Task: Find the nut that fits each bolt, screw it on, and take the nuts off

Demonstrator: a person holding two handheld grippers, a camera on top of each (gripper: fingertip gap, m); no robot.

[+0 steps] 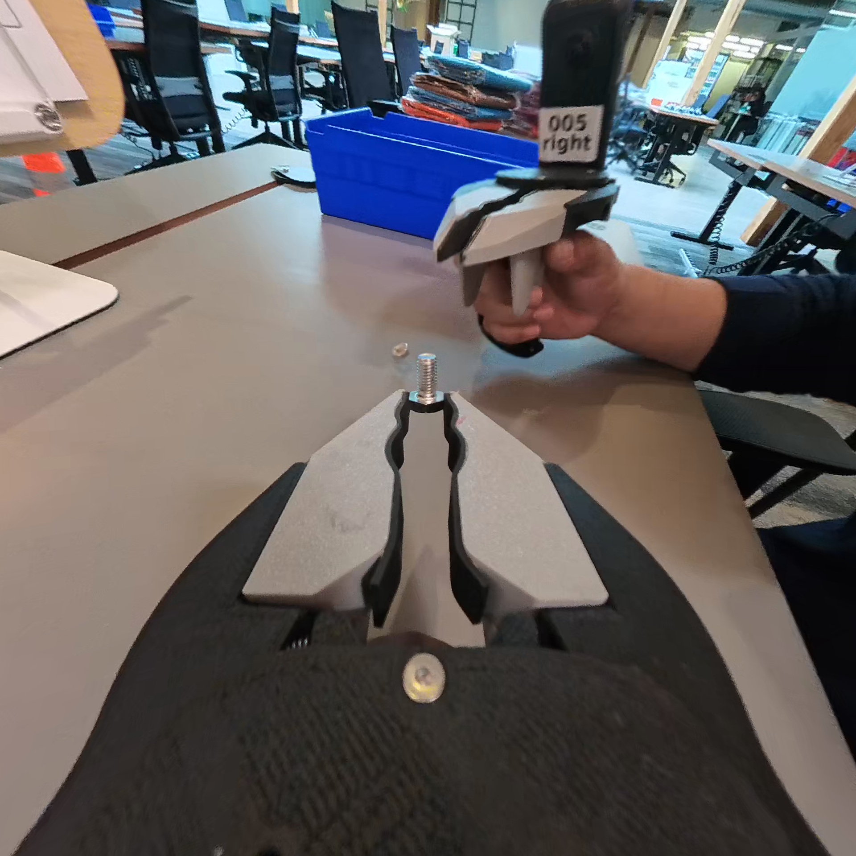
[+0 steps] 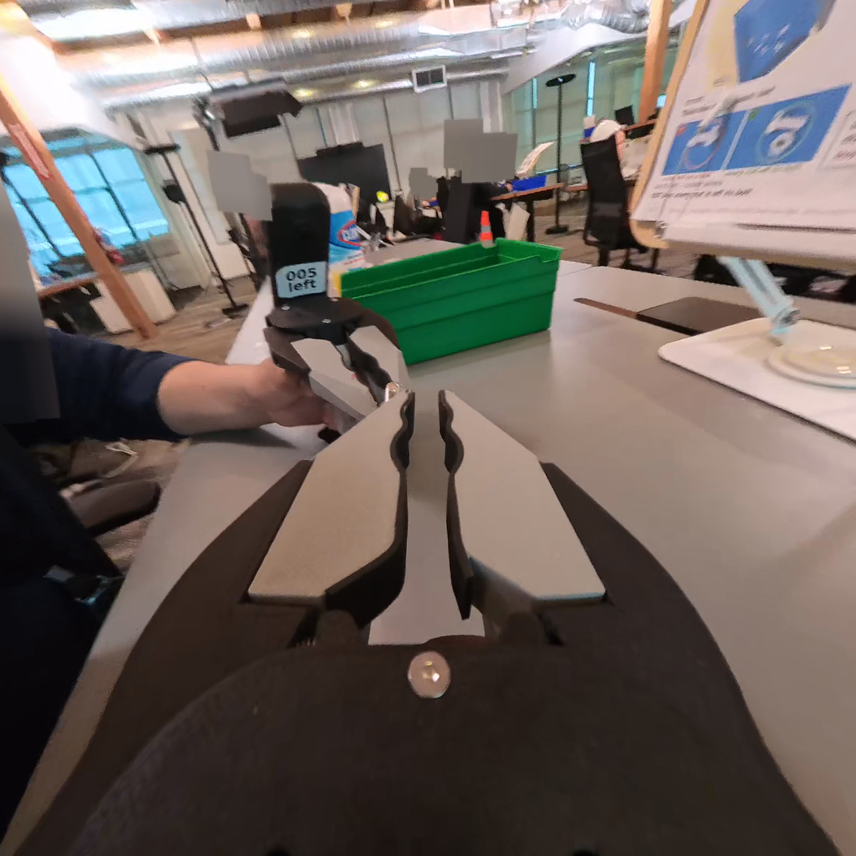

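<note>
My left gripper [image 1: 427, 397] is shut on the hex head of a silver bolt [image 1: 426, 375]. The bolt stands upright above the grey table [image 1: 231, 370] with its threaded shaft bare. A small silver nut [image 1: 399, 348] lies on the table just beyond the bolt, to its left. My right gripper [image 2: 426, 398] hovers above the table with its fingers a narrow gap apart and nothing between them. In the right wrist view the left gripper [image 2: 387, 393] and its bolt [image 2: 392, 388] sit just left of my right fingertips. In the left wrist view the right gripper [image 1: 451, 241] is raised to the upper right.
A blue bin [image 1: 393, 176] stands at the far side of the table. A green bin [image 2: 463, 287] stands behind the left gripper. A white stand base [image 2: 741, 366] with a clipboard is at one side. A black chair [image 1: 778, 435] is off the table's edge. Across from one pair of fingers to the other is roughly 7 cm.
</note>
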